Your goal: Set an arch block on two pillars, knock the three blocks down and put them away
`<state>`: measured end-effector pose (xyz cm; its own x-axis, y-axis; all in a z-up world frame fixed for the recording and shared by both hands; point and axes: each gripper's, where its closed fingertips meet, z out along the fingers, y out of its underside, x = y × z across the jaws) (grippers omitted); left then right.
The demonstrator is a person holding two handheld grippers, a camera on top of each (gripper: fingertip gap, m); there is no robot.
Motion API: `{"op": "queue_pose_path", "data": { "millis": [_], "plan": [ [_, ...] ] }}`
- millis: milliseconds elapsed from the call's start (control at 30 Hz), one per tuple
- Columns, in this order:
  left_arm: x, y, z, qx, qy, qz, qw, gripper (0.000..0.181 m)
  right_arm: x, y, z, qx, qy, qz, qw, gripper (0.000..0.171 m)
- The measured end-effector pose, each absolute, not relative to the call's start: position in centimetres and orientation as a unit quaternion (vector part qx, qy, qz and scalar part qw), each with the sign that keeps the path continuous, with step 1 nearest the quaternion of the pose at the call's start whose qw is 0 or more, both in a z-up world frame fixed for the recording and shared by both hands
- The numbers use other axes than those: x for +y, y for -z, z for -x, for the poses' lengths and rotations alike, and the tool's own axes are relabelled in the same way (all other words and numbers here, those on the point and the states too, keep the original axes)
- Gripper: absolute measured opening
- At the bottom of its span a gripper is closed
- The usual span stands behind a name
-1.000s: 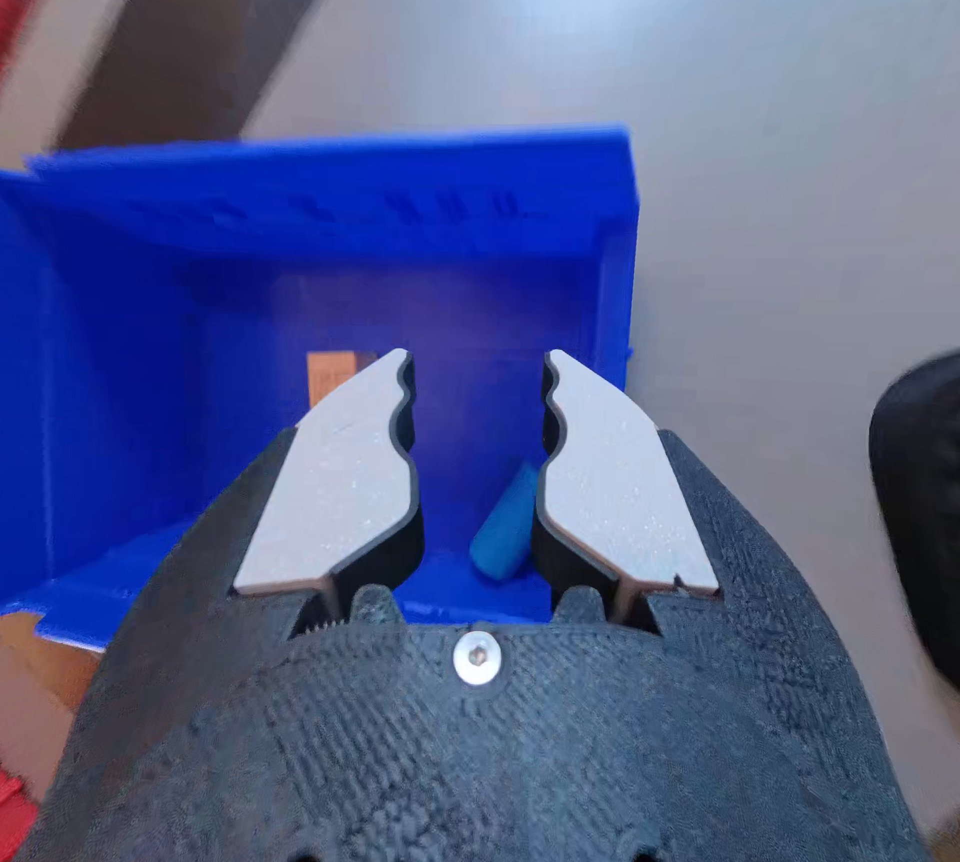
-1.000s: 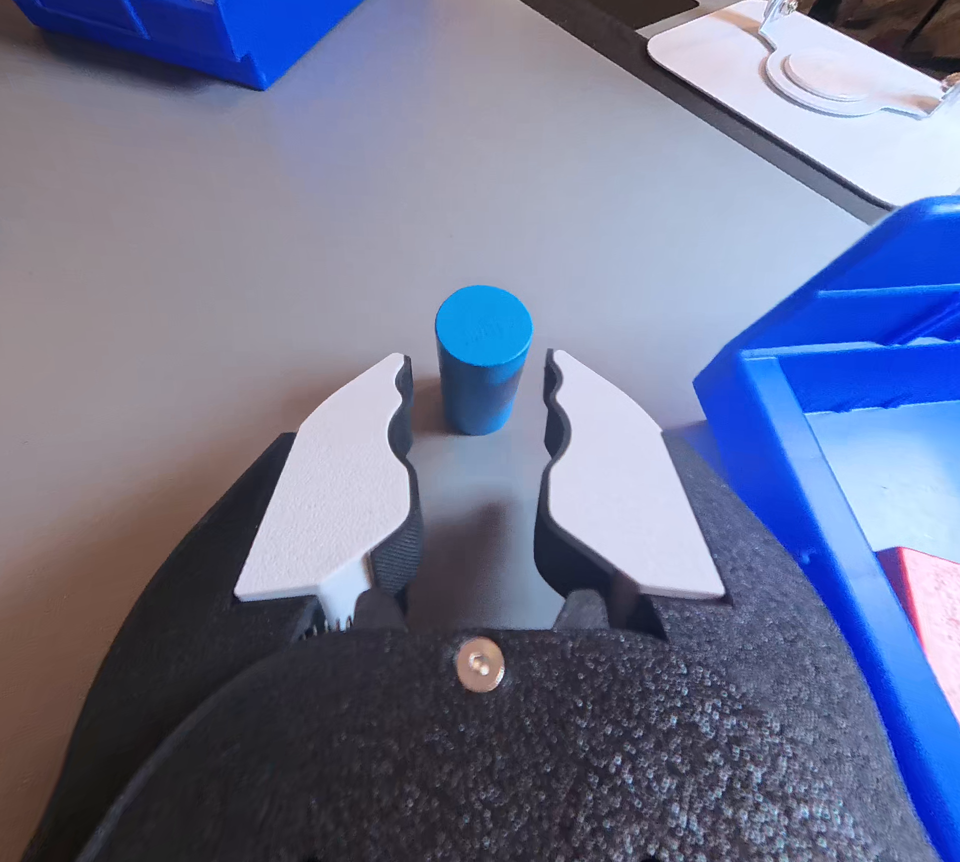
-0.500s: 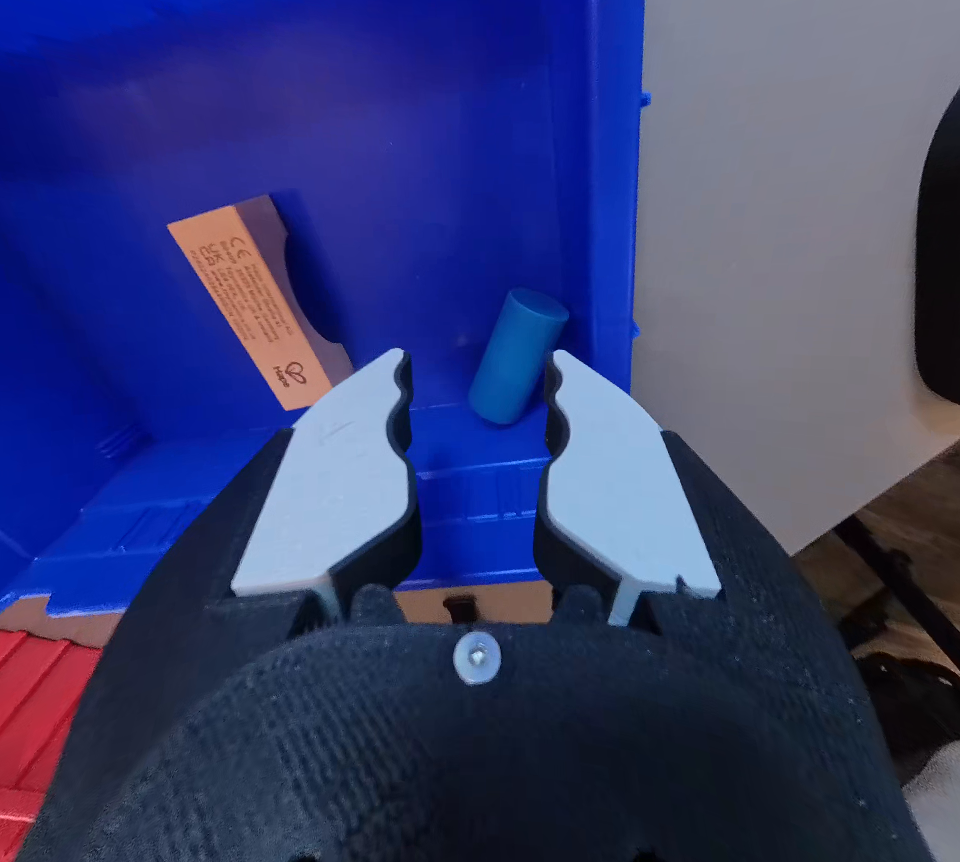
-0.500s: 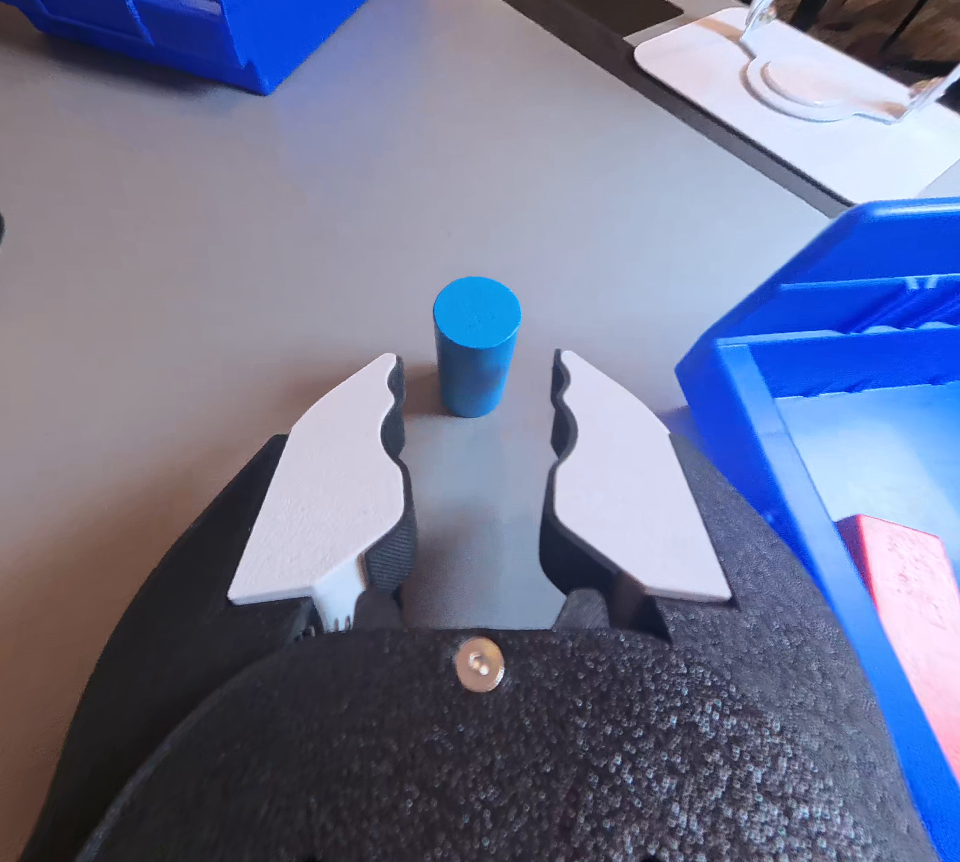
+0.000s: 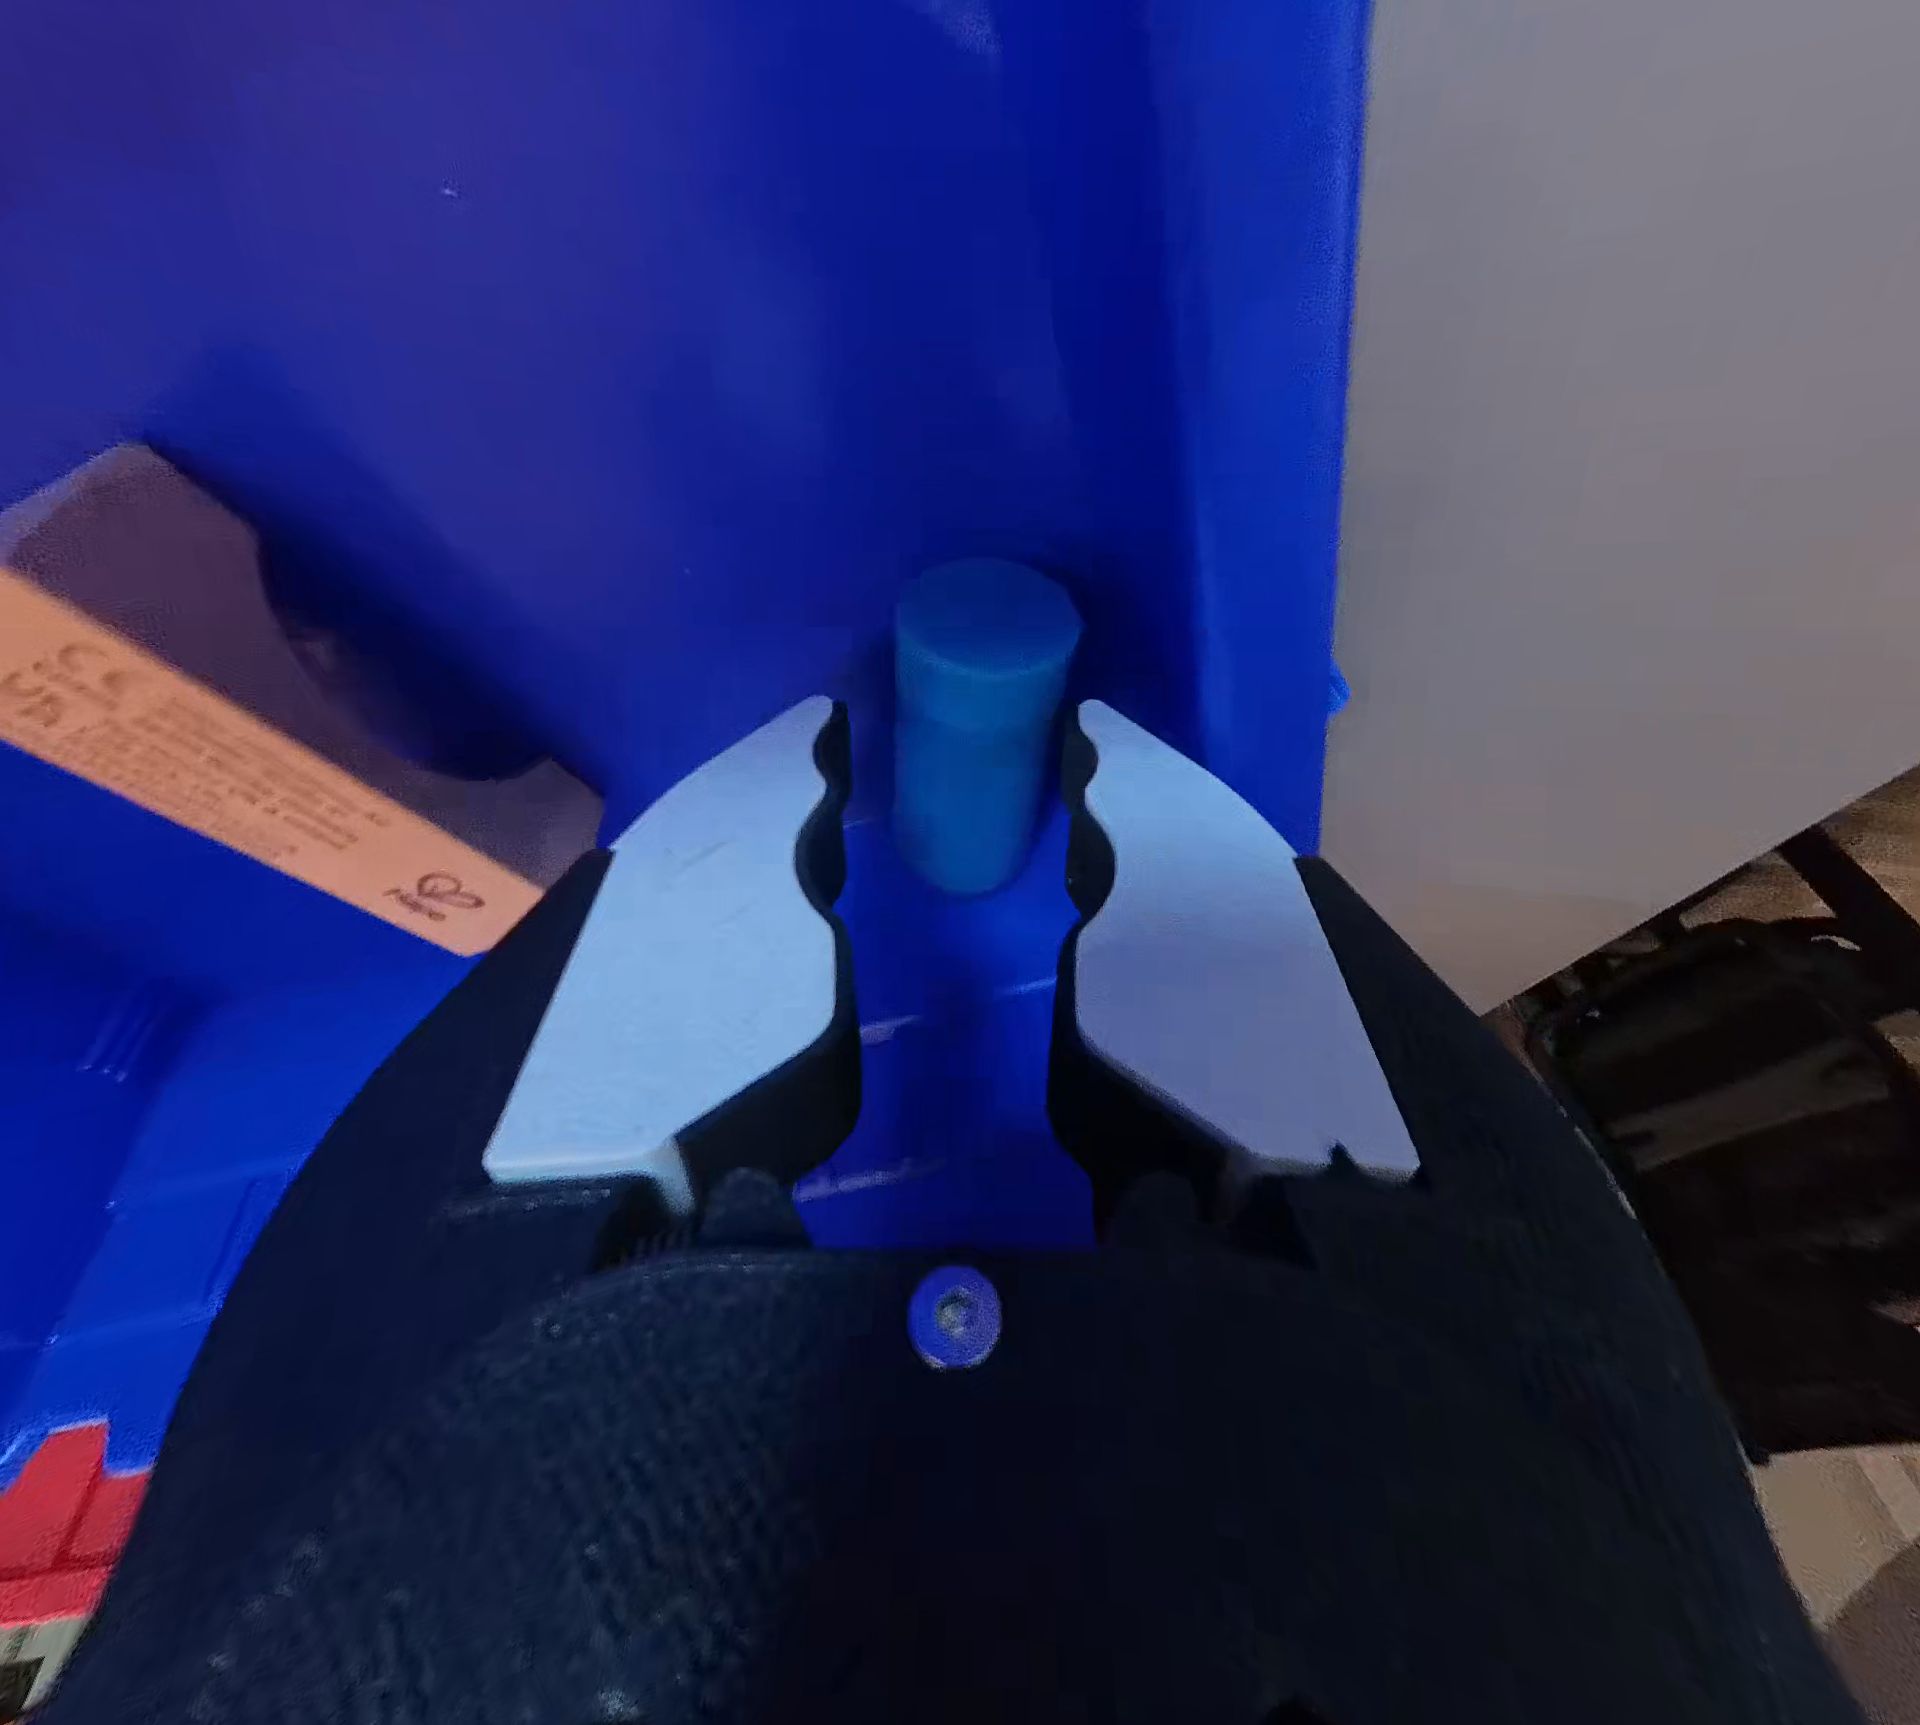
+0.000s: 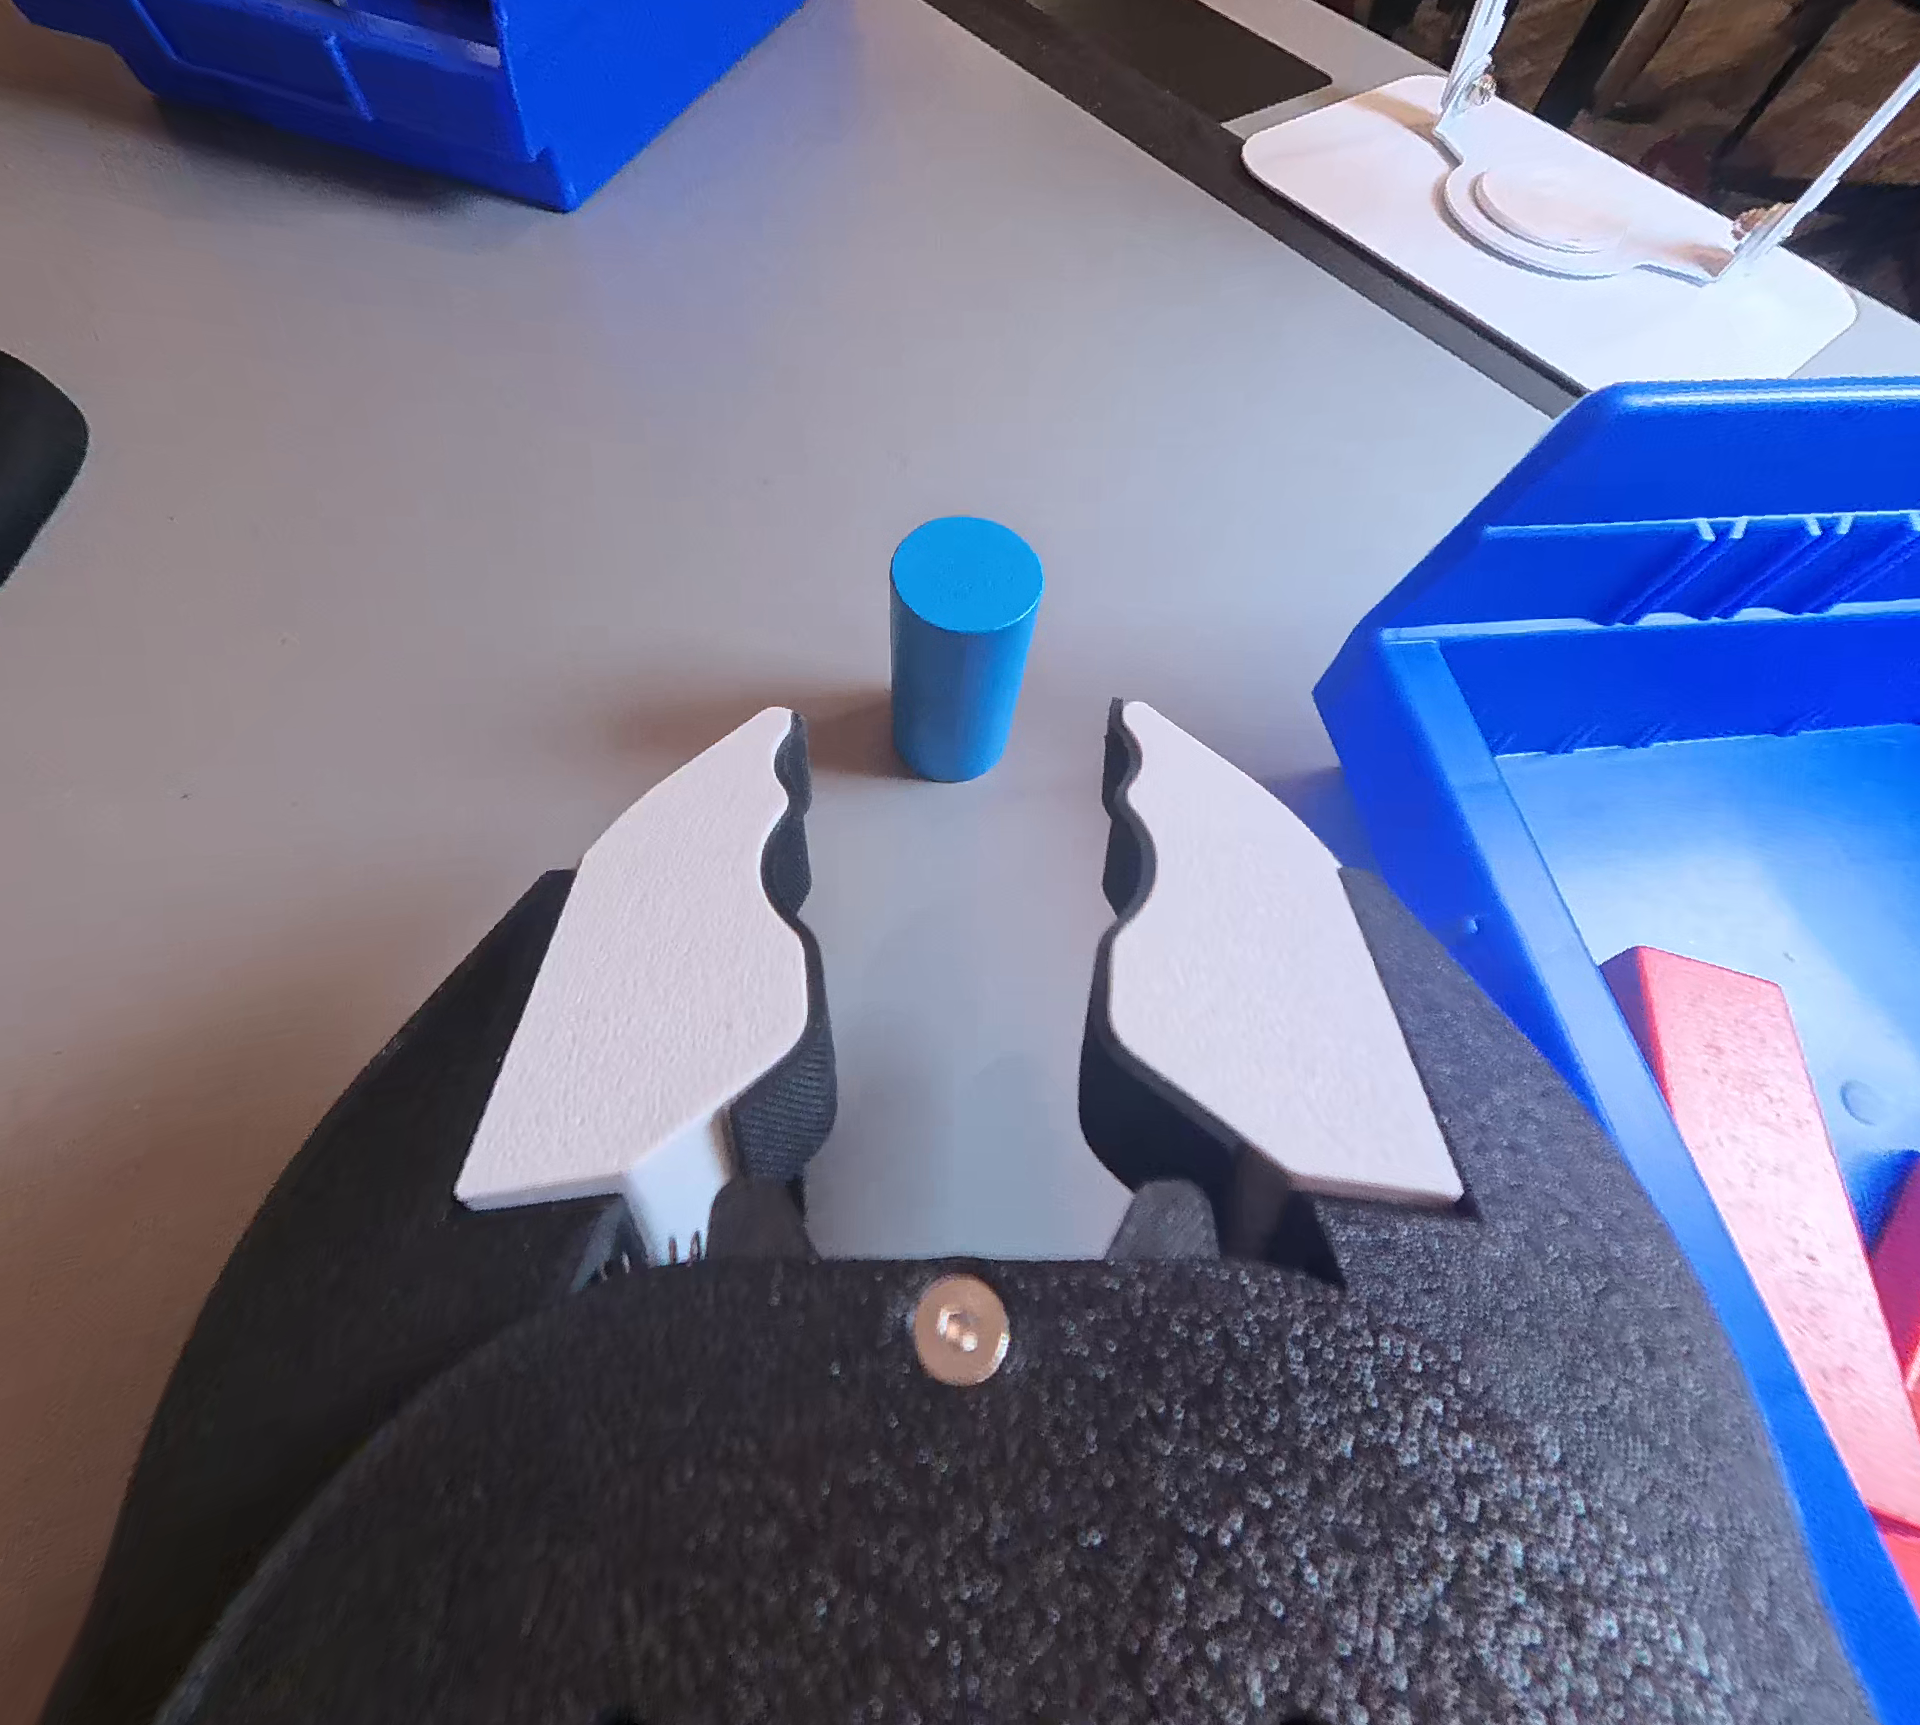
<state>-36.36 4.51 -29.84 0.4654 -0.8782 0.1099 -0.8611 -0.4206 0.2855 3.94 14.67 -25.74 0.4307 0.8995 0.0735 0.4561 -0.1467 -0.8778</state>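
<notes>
The left gripper (image 5: 956, 730) is held inside a blue bin (image 5: 623, 221), its jaws parted moderately and nothing clasped. A blue cylinder (image 5: 977, 719) is seen just beyond the fingertips, centred on the gap between them, in the bin's right corner against the right wall; whether it is touched by the fingers (image 5: 707, 906) cannot be told. A tan arch block (image 5: 208, 740) is lodged in the same bin to the left of the gripper, tilted.

The right gripper (image 6: 956, 719) is held low over the grey table (image 6: 416, 449), its jaws spread wide and empty. A second blue cylinder (image 6: 961, 647) is stood upright on the table just past the fingertips, in line with the gap, untouched. A second blue bin (image 6: 1455, 792) is placed at the right, with a red block (image 6: 1745, 1156) lying in it.
</notes>
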Motion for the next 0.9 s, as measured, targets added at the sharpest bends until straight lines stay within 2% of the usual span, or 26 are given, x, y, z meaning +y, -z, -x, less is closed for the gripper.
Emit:
{"op": "queue_pose_path", "data": {
  "millis": [67,167,267,333,500,600,733,900],
  "plan": [
    [4.2,31.0,36.8,-0.514,0.032,-0.84,0.169,0.034,14.6,25.8,-4.0,-0.473,-0.245,0.717,0.45,0.054],
    [4.3,30.9,36.8,-0.504,0.021,-0.847,0.167,0.034,14.6,25.6,-4.1,-0.472,-0.243,0.715,0.454,0.053],
    [5.9,29.7,36.5,-0.508,0.03,-0.855,0.104,0.035,14.5,25.1,-4.0,-0.473,-0.245,0.711,0.46,0.053],
    [8.0,27.0,34.8,-0.502,0.018,-0.865,0.001,0.034,14.4,24.8,-4.0,-0.472,-0.246,0.707,0.465,0.052],
    [11.0,15.6,24.5,-0.479,-0.09,-0.794,-0.363,0.033,14.5,24.7,-3.9,-0.469,-0.243,0.711,0.464,0.052],
    [9.5,12.3,17.1,-0.442,-0.184,-0.721,-0.501,0.033,14.7,25.3,-4.0,-0.467,-0.238,0.721,0.454,0.052],
    [9.4,16.0,8.5,-0.394,-0.258,-0.691,-0.549,0.033,14.7,26.1,-3.9,-0.466,-0.234,0.728,0.445,0.052],
    [13.3,23.7,3.4,-0.395,-0.243,-0.75,-0.471,0.033,14.6,26.8,-4.2,-0.475,-0.213,0.729,0.445,0.052]
  ]
}}
